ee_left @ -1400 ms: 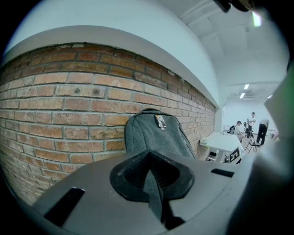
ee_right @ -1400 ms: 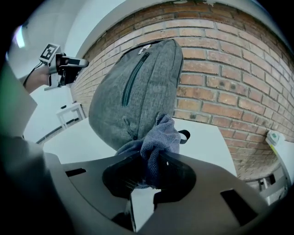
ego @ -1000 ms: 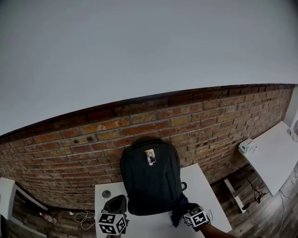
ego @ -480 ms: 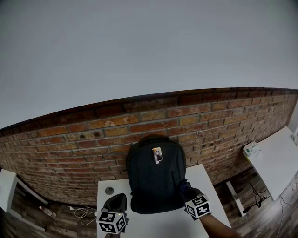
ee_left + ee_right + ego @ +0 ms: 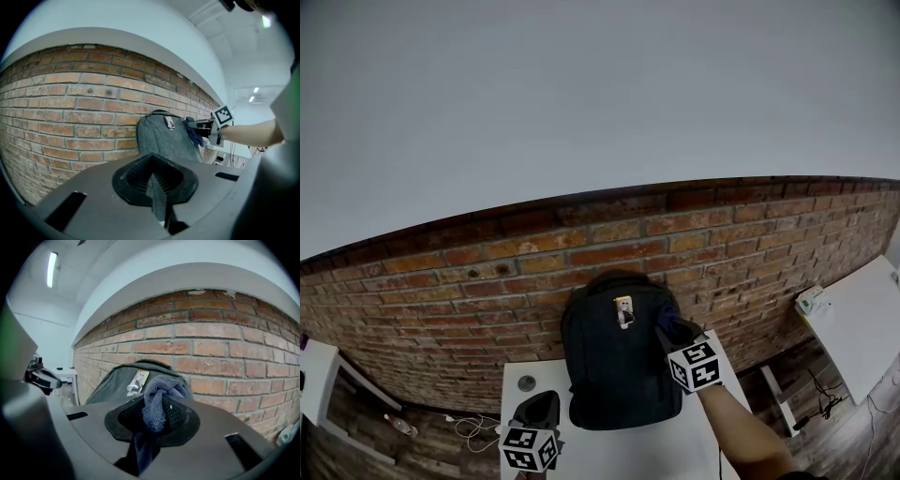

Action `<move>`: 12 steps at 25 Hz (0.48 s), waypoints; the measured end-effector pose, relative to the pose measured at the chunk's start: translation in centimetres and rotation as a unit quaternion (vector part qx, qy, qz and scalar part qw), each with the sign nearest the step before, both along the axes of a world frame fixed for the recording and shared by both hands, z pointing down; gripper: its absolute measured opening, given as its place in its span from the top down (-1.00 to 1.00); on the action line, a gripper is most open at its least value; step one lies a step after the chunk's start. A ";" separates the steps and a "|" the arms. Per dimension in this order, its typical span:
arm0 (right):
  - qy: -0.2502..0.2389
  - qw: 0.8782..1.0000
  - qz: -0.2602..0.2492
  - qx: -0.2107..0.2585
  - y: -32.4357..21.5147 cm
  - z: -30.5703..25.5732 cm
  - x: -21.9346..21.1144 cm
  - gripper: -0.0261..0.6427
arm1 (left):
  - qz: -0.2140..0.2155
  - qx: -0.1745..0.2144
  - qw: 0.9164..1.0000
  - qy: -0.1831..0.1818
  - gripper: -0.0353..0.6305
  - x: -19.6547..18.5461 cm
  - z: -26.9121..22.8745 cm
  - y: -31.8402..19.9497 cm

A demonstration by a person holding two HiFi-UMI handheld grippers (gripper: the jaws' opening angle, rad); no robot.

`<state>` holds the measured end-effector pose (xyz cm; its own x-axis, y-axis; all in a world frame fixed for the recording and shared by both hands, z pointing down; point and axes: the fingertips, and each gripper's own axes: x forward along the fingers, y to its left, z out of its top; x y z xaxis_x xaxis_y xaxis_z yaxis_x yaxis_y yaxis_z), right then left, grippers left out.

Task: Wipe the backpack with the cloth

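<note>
A dark grey backpack [image 5: 617, 366] stands upright on the white table [image 5: 609, 455], leaning against the brick wall, with a small tag [image 5: 623, 310] near its top. My right gripper [image 5: 671, 334] is shut on a dark blue cloth [image 5: 675, 328] and holds it against the pack's upper right side. In the right gripper view the cloth [image 5: 157, 399] bunches between the jaws, just in front of the backpack [image 5: 115, 380]. My left gripper [image 5: 535, 407] rests low at the table's front left, apart from the pack, its jaws shut with nothing in them [image 5: 157, 190].
A brick wall [image 5: 487, 281] rises right behind the table. A small round grey object [image 5: 526, 382] lies on the table left of the pack. Another white table [image 5: 862, 323] stands at the right with a small item [image 5: 809, 300]. Cables [image 5: 469, 433] lie on the floor.
My right gripper has risen with the cloth from beside the pack's lower right corner up to its upper right side. The left gripper has stayed put.
</note>
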<state>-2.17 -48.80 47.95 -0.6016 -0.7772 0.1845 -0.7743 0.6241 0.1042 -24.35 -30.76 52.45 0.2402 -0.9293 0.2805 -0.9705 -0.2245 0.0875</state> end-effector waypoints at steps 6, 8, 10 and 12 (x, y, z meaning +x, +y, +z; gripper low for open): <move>0.004 1.000 -0.005 0.020 -2.7 -3.3 -0.6 0.72 | -0.013 -0.001 1.000 -0.004 0.92 -1.1 0.0 0.5; 0.014 0.999 -0.012 0.028 -3.2 -4.1 -1.3 0.72 | -0.015 -0.002 1.000 -0.004 0.92 -1.3 0.0 0.6; 0.026 0.999 -0.020 0.033 -3.7 -4.7 -2.2 0.72 | -0.017 -0.002 1.000 -0.005 0.92 -1.4 0.0 0.7; 0.040 0.998 -0.029 0.034 -4.1 -5.0 -3.1 0.72 | -0.018 -0.003 1.000 -0.006 0.92 -1.5 0.0 0.8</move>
<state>-5.32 -52.91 42.97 -0.6314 -0.7541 0.1807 -0.7250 0.6567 0.2077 -25.84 -29.99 52.42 0.2029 -0.9357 0.2886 -0.9790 -0.1883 0.0778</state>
